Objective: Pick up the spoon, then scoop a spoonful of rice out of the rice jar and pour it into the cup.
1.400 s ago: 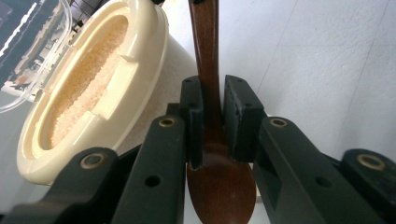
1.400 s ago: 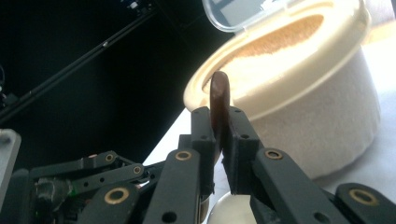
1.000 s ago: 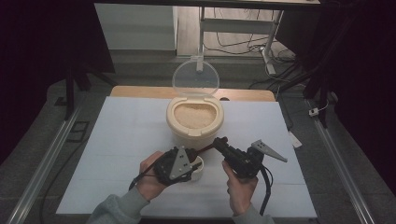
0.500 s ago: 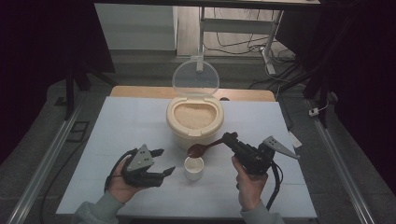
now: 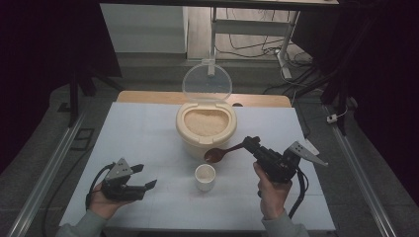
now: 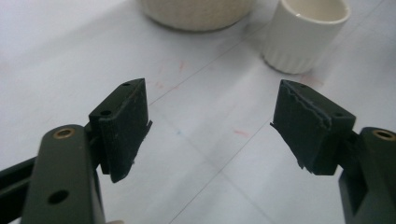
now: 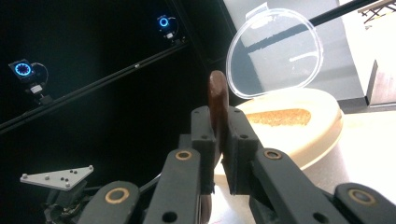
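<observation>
Right fingers: clamped tight on the handle of the wooden spoon; you hold it over the desk with the bowl end between the rice tub and the cup.
Left fingers: spread wide, nothing in them; your left gripper sits low at the near left of the desk, well apart from the cup.
Spoon load: can't tell from the high view whether there is rice in it.
Cup: upright, just in front of the tub; from the left gripper view the inside isn't readable.
Rice tub: lid flipped up, rice near the brim.
Progress: my read, early to mid. Spoon is gripped and the tub is open.
Left to do: scoop and tip into the cup.
</observation>
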Demonstrator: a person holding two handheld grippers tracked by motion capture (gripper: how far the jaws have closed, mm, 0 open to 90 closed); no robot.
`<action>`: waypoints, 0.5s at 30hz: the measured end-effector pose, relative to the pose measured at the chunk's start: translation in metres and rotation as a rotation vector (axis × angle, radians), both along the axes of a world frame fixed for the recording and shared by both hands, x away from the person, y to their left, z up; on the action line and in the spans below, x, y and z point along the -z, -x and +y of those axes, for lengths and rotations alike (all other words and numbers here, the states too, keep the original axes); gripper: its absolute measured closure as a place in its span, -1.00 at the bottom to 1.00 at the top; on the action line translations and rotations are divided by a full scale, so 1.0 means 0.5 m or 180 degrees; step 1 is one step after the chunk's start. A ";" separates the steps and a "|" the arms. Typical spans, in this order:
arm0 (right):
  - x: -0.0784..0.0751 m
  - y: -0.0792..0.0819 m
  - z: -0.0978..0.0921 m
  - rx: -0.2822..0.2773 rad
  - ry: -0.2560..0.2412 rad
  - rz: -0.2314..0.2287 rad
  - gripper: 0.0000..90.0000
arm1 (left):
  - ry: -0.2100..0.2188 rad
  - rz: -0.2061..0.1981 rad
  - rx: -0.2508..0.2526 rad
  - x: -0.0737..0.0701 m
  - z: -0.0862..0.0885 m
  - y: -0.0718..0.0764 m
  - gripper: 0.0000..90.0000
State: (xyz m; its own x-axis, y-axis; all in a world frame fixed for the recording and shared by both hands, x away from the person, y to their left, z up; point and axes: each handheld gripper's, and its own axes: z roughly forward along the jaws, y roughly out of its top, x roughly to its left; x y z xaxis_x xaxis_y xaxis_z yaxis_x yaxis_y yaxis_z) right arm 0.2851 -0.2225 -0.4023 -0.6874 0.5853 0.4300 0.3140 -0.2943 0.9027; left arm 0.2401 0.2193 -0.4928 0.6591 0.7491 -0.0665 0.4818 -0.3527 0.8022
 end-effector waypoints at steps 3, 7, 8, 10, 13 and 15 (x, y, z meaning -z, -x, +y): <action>-0.003 -0.002 -0.007 -0.0008 -0.0008 -0.0021 0.85 | 0.0010 0.0046 -0.0059 0.009 0.011 -0.003 -0.44; -0.005 -0.005 -0.014 -0.0029 -0.0004 -0.0044 0.86 | 0.0007 0.0087 -0.0062 0.015 0.013 -0.007 -0.45; -0.005 -0.005 -0.014 -0.0029 -0.0004 -0.0044 0.86 | 0.0003 0.0096 -0.0057 0.016 0.013 -0.007 -0.45; -0.008 -0.005 -0.017 -0.0057 -0.0010 -0.0083 0.86 | -0.0016 0.0099 -0.0050 0.017 0.013 -0.008 -0.45; -0.013 -0.005 -0.019 -0.0070 -0.0013 -0.0105 0.86 | -0.0019 0.0111 -0.0050 0.018 0.013 -0.009 -0.45; -0.022 -0.009 -0.022 -0.0070 -0.0007 -0.0149 0.86 | -0.0032 0.0119 -0.0043 0.019 0.013 -0.011 -0.45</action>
